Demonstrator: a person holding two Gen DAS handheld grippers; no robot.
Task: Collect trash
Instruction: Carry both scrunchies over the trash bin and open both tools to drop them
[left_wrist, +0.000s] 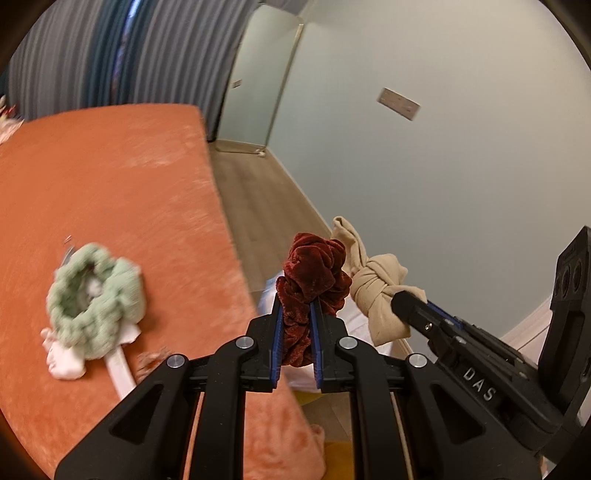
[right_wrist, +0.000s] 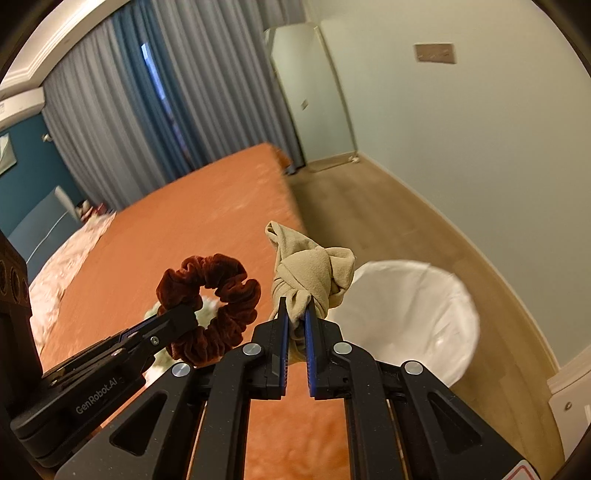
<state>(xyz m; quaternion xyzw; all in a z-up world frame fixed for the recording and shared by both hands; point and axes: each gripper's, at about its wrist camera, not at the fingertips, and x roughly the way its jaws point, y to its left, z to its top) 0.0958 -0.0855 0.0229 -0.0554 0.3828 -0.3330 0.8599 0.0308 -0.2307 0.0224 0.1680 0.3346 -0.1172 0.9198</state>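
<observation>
My left gripper (left_wrist: 296, 308) is shut on a dark red velvet scrunchie (left_wrist: 314, 273), held in the air over the bed's edge. In the right wrist view the same scrunchie (right_wrist: 210, 295) hangs from the left gripper (right_wrist: 183, 315) at the left. My right gripper (right_wrist: 296, 308) is shut on a beige knotted cloth (right_wrist: 314, 277), lifted beside a white-lined trash bin (right_wrist: 410, 317) on the floor. From the left wrist, the beige cloth (left_wrist: 373, 291) and right gripper (left_wrist: 402, 301) show at the right. A green scrunchie (left_wrist: 92, 291) lies on the orange bed (left_wrist: 129, 184).
White crumpled tissue and a white strip (left_wrist: 118, 365) lie under the green scrunchie. A wooden floor strip (right_wrist: 388, 214) runs between bed and pale wall. Grey and blue curtains (right_wrist: 147, 110) hang behind the bed. A pale door (right_wrist: 314, 92) stands at the far corner.
</observation>
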